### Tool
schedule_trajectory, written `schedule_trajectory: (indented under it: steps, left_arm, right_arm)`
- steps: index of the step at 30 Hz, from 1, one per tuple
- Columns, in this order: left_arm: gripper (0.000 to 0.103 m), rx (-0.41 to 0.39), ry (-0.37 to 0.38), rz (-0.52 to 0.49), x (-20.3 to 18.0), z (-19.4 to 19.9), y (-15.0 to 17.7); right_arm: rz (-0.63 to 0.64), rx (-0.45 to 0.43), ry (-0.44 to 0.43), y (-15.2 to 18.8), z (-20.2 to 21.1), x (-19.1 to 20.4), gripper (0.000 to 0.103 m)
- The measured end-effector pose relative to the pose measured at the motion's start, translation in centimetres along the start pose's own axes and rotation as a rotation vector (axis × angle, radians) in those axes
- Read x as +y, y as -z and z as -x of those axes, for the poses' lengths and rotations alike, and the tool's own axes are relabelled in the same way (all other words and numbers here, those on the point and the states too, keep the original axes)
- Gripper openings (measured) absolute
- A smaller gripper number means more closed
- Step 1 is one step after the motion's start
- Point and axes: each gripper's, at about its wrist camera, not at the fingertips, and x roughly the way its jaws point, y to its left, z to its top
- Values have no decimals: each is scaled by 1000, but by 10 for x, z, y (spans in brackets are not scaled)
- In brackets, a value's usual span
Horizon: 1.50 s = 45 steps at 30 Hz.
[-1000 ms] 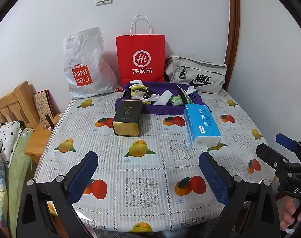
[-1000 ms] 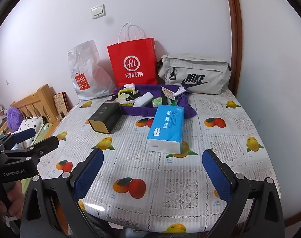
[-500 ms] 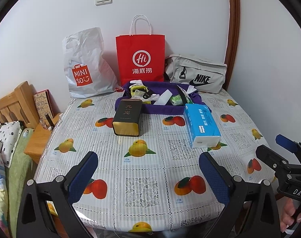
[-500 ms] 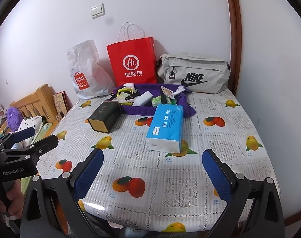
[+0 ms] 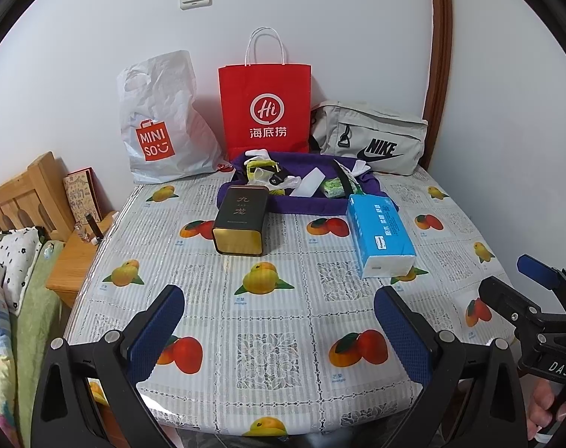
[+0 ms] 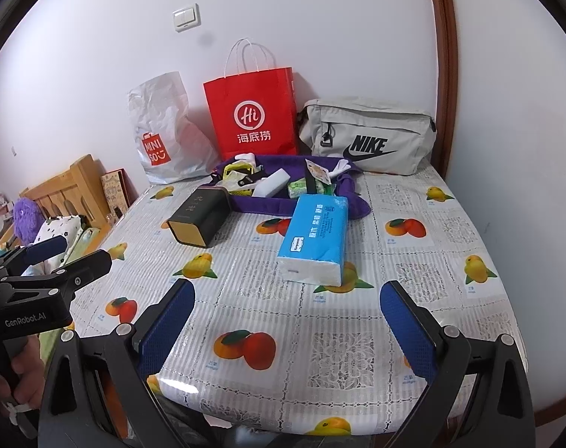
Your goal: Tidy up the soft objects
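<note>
On the desk (image 5: pixel 283 321), covered by a fruit-print cloth, an open purple bag (image 5: pixel 305 201) lies at the far side holding small soft packets, with a blue tissue pack (image 5: pixel 380 239) just right of it and a dark tin (image 5: pixel 240 224) near its left. Both the left tongs (image 5: pixel 279 321) and right tongs (image 6: pixel 286 317) hover spread and empty at the near edge. Nothing has shifted in the last second, so the sorting stands paused.
</note>
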Motion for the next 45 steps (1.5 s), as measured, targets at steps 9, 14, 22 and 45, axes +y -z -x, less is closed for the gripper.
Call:
schedule_trajectory:
  steps: [9, 14, 22, 45]
  left_arm:
    - [103, -1, 2, 1, 0, 0, -1]
    - [103, 0, 1, 1, 0, 0, -1]
    - [103, 1, 2, 1, 2, -1, -1]
    - [103, 2, 1, 2, 4, 0, 0]
  right_arm:
    - [10, 7, -2, 2, -3, 3, 99]
    - [10, 8, -2, 2, -3, 3, 99]
    - [7, 7, 1, 4, -4, 2, 99]
    - [10, 6, 2, 5, -2, 2, 99]
